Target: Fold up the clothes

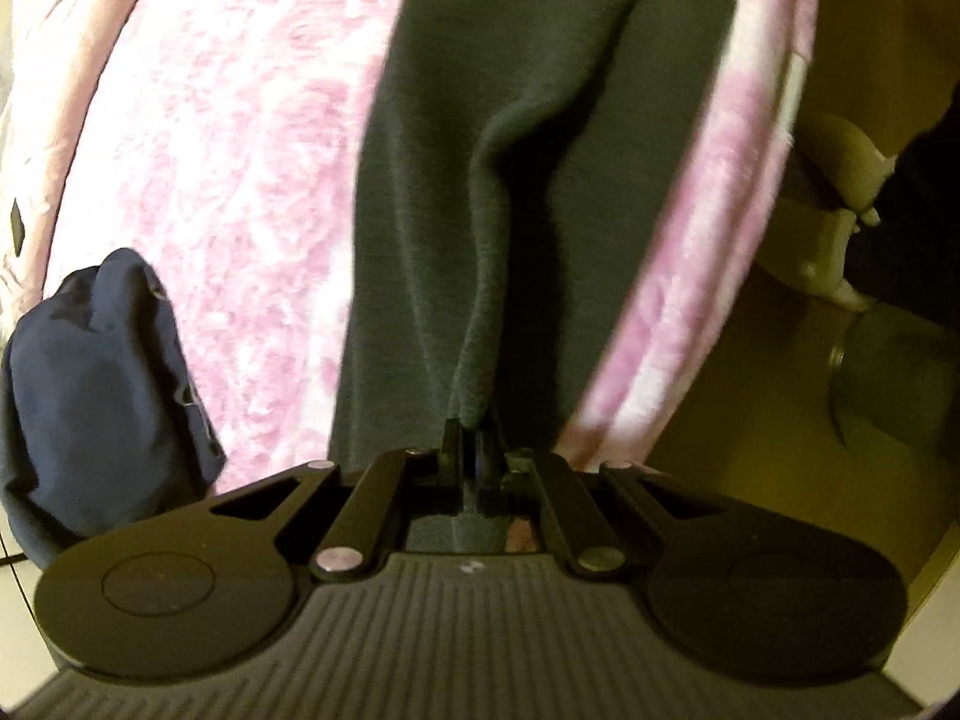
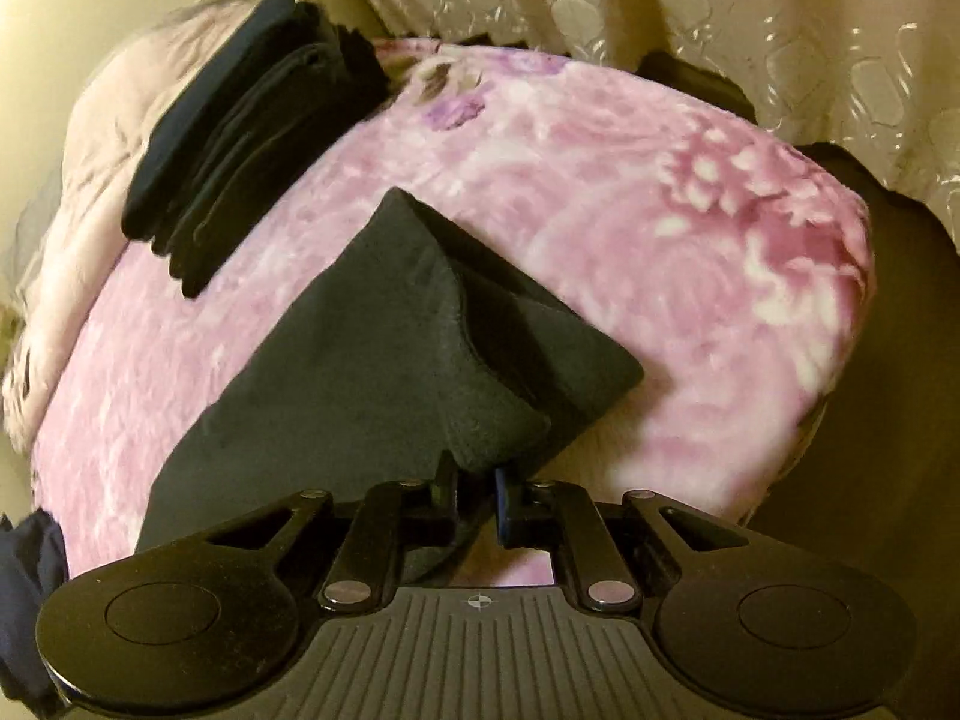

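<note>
Fabric of a dark grey-green knit fills the centre of the left wrist view: the dark garment [image 1: 540, 180] runs from the top of the frame down to the left claw [image 1: 471, 450], whose jaws are pressed together on a pinched ridge of the cloth, which rises from the grip in a soft vertical crease. It lies over a pink flowered blanket [image 1: 228, 192], and a bunched navy garment [image 1: 102, 384] sits at the lower left, apart from it. The cloth looks light, limp and slightly fleecy, so it should drape and sag rather than keep a shape, and it is best taken at an edge or corner with both claws so that a fold line stays straight. In the right wrist view the same dark garment [image 2: 384, 348] lies in the middle of the frame on the pink flowered blanket [image 2: 660, 228], one flap turned over to show a fuzzier inner face, with its lower corner running into the right claw [image 2: 477, 480]; the jaws stand nearly together and appear to nip that corner. A stack of folded dark clothes [image 2: 240, 138] rests at the upper left on the blanket, well apart from the piece being worked. No basket, box or other container shows in either view.
</note>
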`<state>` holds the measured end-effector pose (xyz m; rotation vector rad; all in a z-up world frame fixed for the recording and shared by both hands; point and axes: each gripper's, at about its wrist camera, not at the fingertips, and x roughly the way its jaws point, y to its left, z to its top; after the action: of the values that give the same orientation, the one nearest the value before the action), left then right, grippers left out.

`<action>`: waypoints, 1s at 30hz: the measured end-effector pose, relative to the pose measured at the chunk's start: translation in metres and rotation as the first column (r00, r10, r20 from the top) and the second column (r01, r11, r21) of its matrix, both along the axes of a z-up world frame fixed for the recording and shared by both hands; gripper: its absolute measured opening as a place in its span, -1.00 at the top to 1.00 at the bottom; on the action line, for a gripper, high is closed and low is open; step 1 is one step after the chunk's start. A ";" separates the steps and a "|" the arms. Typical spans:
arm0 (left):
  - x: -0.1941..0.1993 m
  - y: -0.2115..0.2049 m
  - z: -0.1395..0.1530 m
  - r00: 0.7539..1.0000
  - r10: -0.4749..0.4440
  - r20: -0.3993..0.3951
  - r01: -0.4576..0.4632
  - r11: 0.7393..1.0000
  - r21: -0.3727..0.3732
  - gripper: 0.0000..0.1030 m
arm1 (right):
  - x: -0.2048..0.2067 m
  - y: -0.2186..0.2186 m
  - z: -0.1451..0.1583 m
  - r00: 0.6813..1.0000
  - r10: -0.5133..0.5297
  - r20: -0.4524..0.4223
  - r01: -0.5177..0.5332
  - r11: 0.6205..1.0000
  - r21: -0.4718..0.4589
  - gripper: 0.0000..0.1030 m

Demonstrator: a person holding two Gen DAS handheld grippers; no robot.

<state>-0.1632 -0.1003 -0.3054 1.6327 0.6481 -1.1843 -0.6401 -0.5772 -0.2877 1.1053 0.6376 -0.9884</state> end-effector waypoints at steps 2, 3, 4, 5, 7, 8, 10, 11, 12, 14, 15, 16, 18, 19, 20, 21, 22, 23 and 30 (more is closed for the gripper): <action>0.000 0.000 -0.001 1.000 0.007 -0.004 -0.007 1.000 -0.004 0.98 | 0.004 0.008 0.006 1.000 0.003 -0.019 -0.004 0.999 -0.040 0.84; 0.000 0.000 -0.001 1.000 0.006 -0.003 -0.006 1.000 -0.004 0.98 | 0.005 0.012 0.008 1.000 0.004 -0.029 -0.006 0.998 -0.059 0.84; 0.001 -0.001 -0.002 1.000 0.005 -0.003 -0.005 1.000 -0.004 0.98 | 0.007 0.016 0.011 0.999 0.005 -0.038 -0.008 0.997 -0.079 0.84; 0.002 0.000 -0.002 1.000 0.005 -0.002 -0.005 1.000 -0.005 0.98 | 0.009 0.018 0.013 0.999 0.004 -0.044 -0.008 0.995 -0.095 0.84; 0.003 0.003 -0.003 1.000 0.007 -0.001 -0.007 1.000 -0.006 0.98 | 0.011 0.018 0.011 0.999 -0.009 -0.034 0.005 0.995 -0.102 0.66; 0.004 0.004 -0.004 1.000 0.008 0.001 -0.008 1.000 -0.007 0.98 | 0.011 0.017 0.009 0.999 -0.013 -0.033 0.010 0.995 -0.104 0.38; 0.006 0.004 -0.006 1.000 0.010 0.005 -0.010 1.000 -0.008 0.98 | 0.011 0.016 0.007 0.999 -0.034 -0.032 0.030 0.994 -0.105 0.14; 0.019 0.000 -0.010 1.000 0.005 0.002 -0.005 1.000 -0.007 0.98 | 0.010 0.016 0.007 0.999 -0.045 -0.030 0.041 0.993 -0.106 0.14; 0.043 -0.008 -0.017 1.000 -0.005 -0.001 0.005 1.000 -0.005 0.98 | 0.009 0.017 0.009 0.998 -0.055 -0.028 0.052 0.992 -0.114 0.14; 0.058 -0.014 -0.023 1.000 -0.017 -0.003 0.017 1.000 -0.001 0.98 | 0.008 0.019 0.013 0.997 -0.068 -0.027 0.064 0.989 -0.135 0.14; 0.062 -0.015 -0.025 1.000 -0.022 -0.003 0.022 1.000 0.001 0.98 | 0.008 0.019 0.015 0.997 -0.068 -0.029 0.064 0.987 -0.146 0.14; 0.065 -0.017 -0.027 1.000 -0.025 -0.002 0.025 1.000 0.003 0.98 | 0.010 0.019 0.014 0.998 -0.059 -0.030 0.054 0.987 -0.154 0.14; 0.072 -0.020 -0.030 1.000 -0.027 -0.001 0.027 1.000 0.003 0.98 | 0.013 0.016 0.009 0.998 -0.048 -0.029 0.043 0.988 -0.150 0.15; 0.074 -0.021 -0.031 1.000 -0.027 -0.002 0.027 1.000 0.003 0.98 | 0.014 0.014 0.004 0.998 -0.053 -0.027 0.048 0.989 -0.139 0.15; 0.076 -0.022 -0.032 1.000 -0.030 -0.003 0.030 1.000 0.003 0.98 | 0.015 0.011 -0.001 0.998 -0.062 -0.021 0.059 0.990 -0.125 0.15; 0.078 -0.022 -0.033 0.999 -0.034 -0.004 0.034 0.999 0.004 0.98 | 0.015 0.009 -0.005 0.997 -0.072 -0.014 0.070 0.991 -0.111 0.39; 0.082 -0.023 -0.033 0.999 -0.038 -0.005 0.038 0.999 0.003 0.98 | 0.015 0.007 -0.007 0.997 -0.081 -0.008 0.080 0.993 -0.093 0.66; 0.085 -0.024 -0.033 0.999 -0.041 -0.007 0.041 0.999 0.002 0.98 | 0.015 0.005 -0.008 0.997 -0.080 -0.004 0.079 0.994 -0.072 0.95; 0.067 -0.017 -0.019 1.000 -0.014 -0.011 0.014 1.000 -0.020 0.98 | 0.007 0.007 0.016 0.998 -0.066 0.001 0.066 0.995 -0.068 0.94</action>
<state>-0.0960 -0.1176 -0.3244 1.6171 0.6307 -1.2069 -0.6330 -0.5701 -0.2716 1.0719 0.5672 -1.0603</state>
